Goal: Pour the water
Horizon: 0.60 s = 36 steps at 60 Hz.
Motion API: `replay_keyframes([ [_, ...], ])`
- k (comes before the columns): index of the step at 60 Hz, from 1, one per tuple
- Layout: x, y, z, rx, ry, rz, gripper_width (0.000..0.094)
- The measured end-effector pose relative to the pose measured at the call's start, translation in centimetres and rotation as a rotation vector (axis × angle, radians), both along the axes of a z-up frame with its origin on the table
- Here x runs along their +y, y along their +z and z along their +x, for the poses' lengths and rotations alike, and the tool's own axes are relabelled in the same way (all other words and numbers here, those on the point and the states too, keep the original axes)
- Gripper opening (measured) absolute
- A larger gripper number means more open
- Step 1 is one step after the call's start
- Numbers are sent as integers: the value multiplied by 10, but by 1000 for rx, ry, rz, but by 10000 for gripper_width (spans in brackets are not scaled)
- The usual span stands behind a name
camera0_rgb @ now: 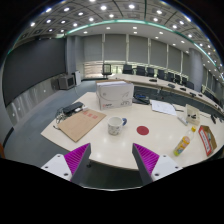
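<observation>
The claw (110,160) is spread wide and grips nothing; its two fingers, each with a magenta pad (76,157), hang above the near edge of a pale bench (120,148). Bare benchtop shows between the fingers.

Just beyond the fingers, roughly midway between them, a white mug (117,125) with a dark pattern stands upright on the bench. To its right lies a flat red disc (143,130), apart from the mug. To the mug's left a brown board (80,124) lies flat, with small dark things near its far left end that are too small to tell.

Behind the mug stands a white box (114,95), near the bench's far edge. Right of the box lie some papers (163,106).

On the bench's right side a yellow bottle (181,146) lies tilted, near the right finger. Beyond it sits a red packet (207,138), and behind that a small upright carton (192,115).

The room beyond is a large office with long desks, black chairs (150,71), window blinds along the far wall, and rows of round ceiling lights (108,9).
</observation>
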State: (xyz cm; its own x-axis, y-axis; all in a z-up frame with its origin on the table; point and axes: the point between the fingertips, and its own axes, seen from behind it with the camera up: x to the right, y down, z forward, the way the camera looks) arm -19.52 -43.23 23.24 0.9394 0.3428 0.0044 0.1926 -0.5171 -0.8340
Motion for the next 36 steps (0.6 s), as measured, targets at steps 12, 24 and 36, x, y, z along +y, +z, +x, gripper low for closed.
replay_keyframes([
  [12,20,-4,57,40,-31,7,860],
  [24,49,-43,169,38,-93,-1,861],
  [36,88,-98,269,41,-166,15,861],
])
